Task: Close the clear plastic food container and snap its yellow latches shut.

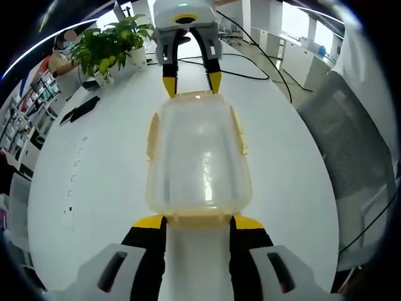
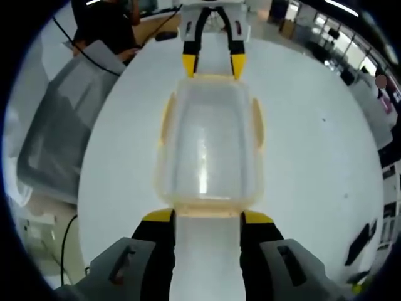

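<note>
Yellow-tipped jaws of my left gripper (image 1: 198,221) rise at the bottom of the left gripper view, spread apart, their tips at the near end of the container (image 1: 198,160). It sits lid-down-looking, clear with yellow latches (image 1: 152,135) along its sides, out in the middle of the white tabletop (image 1: 100,182). At its far end I see the right gripper (image 1: 192,83), jaws likewise apart, tips flanking that end.

From the right gripper view, same layout mirrored: right gripper (image 2: 207,217) jaws spread at the container (image 2: 208,147) near end, left gripper (image 2: 212,64) at the far end, latch (image 2: 257,122) on the side. Whether any latch is snapped, I cannot tell.

Potted plant (image 1: 109,44) stands toward the far left tabletop edge, a grey chair (image 1: 351,138) beside the right edge.
</note>
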A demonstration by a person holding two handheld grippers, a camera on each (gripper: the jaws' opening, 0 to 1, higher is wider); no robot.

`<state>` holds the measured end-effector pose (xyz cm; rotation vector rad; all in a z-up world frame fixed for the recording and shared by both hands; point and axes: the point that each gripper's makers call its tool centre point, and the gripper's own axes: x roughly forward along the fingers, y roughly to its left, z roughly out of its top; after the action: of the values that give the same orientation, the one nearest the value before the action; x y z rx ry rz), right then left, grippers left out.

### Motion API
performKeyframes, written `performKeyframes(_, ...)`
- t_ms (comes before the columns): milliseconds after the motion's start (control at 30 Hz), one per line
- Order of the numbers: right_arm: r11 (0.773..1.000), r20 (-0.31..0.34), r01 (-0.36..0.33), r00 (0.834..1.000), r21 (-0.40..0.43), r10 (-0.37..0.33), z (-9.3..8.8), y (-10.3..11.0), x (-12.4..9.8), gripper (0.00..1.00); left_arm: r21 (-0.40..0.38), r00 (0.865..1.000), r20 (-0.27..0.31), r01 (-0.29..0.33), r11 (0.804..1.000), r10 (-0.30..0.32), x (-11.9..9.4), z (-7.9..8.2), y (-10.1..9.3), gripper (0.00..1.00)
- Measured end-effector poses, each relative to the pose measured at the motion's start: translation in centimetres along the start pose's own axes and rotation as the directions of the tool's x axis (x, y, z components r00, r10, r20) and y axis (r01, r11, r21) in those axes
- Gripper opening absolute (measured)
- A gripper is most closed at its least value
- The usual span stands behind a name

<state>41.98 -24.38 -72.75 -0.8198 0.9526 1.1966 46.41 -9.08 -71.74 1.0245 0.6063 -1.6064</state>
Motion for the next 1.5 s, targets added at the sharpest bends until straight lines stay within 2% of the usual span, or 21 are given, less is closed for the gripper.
performKeyframes(200, 1.0, -0.015, 0.002, 1.0, -0.017, -0.002, -0.3, -0.1, 0.2, 0.38, 0.011, 1.0, 0.009, -0.005, 1.0, 0.005, -0.3, 0.1, 0.1, 0.35)
performKeyframes(333, 1.0, -0.001, -0.001, 1.0, 0.009, 0.001, 0.0, 0.0, 0.1, 0.46, -0.001, 1.0, 0.023, -0.011, 1.0, 0.011, -0.8, 0.4, 0.2, 0.37)
performKeyframes(533, 1.0, 0.005, 0.022, 1.0, 0.017, -0.022, 0.1, -0.4, -0.4, 0.42, -0.017, 0.999, 0.018, -0.028, 0.999, 0.029, -1.4, 0.1, 0.3, 0.38)
performKeyframes(767, 0.996, 0.034, 0.068, 0.997, 0.06, -0.07, 0.4, -0.5, -1.6, 0.41, -0.087, 0.994, 0.002, -0.104, 0.991, 0.105, -2.5, -0.6, 0.9, 0.37)
performKeyframes(867, 0.992, 0.051, 0.089, 0.994, 0.088, -0.094, 0.7, -0.5, -2.0, 0.4, -0.157, 0.987, 0.023, -0.154, 0.976, 0.159, -3.0, -0.3, 1.3, 0.37)
performKeyframes(933, 0.989, 0.068, 0.102, 0.992, 0.11, -0.11, 0.9, -0.4, -2.4, 0.4, -0.187, 0.982, 0.017, -0.182, 0.965, 0.189, -3.3, -0.4, 1.4, 0.37)
performKeyframes(1000, 0.983, 0.083, 0.117, 0.988, 0.139, -0.129, 1.1, -0.4, -2.8, 0.39, -0.245, 0.973, 0.022, -0.218, 0.945, 0.23, -3.4, -0.4, 1.6, 0.37)
performKeyframes(1067, 0.971, 0.109, 0.144, 0.98, 0.192, -0.167, 1.3, -0.7, -3.3, 0.38, -0.326, 0.964, 0.029, -0.242, 0.914, 0.265, -3.4, -0.4, 1.6, 0.36)
performKeyframes(1133, 0.949, 0.146, 0.163, 0.967, 0.272, -0.208, 1.7, -0.9, -3.7, 0.37, -0.388, 0.952, 0.032, -0.268, 0.881, 0.304, -3.5, -0.4, 1.8, 0.35)
performKeyframes(1200, 0.922, 0.176, 0.177, 0.952, 0.343, -0.249, 2.0, -1.1, -4.1, 0.37, -0.487, 0.931, 0.036, -0.302, 0.819, 0.364, -3.8, -0.4, 2.2, 0.34)
performKeyframes(1267, 0.877, 0.211, 0.2, 0.925, 0.436, -0.316, 2.4, -1.5, -4.6, 0.37, -0.596, 0.911, 0.057, -0.298, 0.746, 0.409, -3.9, -0.1, 2.3, 0.34)
performKeyframes(1300, 0.848, 0.236, 0.194, 0.909, 0.493, -0.345, 2.6, -1.4, -4.8, 0.37, -0.623, 0.905, 0.056, -0.298, 0.723, 0.422, -3.8, 0.0, 2.3, 0.34)
performKeyframes(1333, 0.827, 0.238, 0.196, 0.9, 0.527, -0.364, 2.6, -1.4, -4.9, 0.37, -0.637, 0.901, 0.047, -0.306, 0.708, 0.432, -3.7, -0.1, 2.0, 0.34)
performKeyframes(1367, 0.812, 0.232, 0.209, 0.893, 0.545, -0.385, 2.4, -1.4, -4.9, 0.37, -0.635, 0.897, 0.03, -0.325, 0.701, 0.442, -3.6, -0.3, 1.9, 0.34)
performKeyframes(1400, 0.781, 0.229, 0.231, 0.873, 0.581, -0.429, 2.3, -1.6, -5.1, 0.37, -0.649, 0.888, 0.015, -0.342, 0.68, 0.46, -3.5, -0.4, 1.8, 0.33)
performKeyframes(1467, 0.712, 0.236, 0.224, 0.841, 0.665, -0.486, 2.1, -1.6, -5.2, 0.36, -0.685, 0.883, 0.015, -0.333, 0.647, 0.47, -3.1, -0.3, 1.4, 0.33)
performKeyframes(1500, 0.688, 0.24, 0.217, 0.83, 0.693, -0.504, 2.1, -1.5, -5.2, 0.35, -0.703, 0.878, 0.01, -0.334, 0.628, 0.478, -3.0, -0.4, 1.3, 0.33)
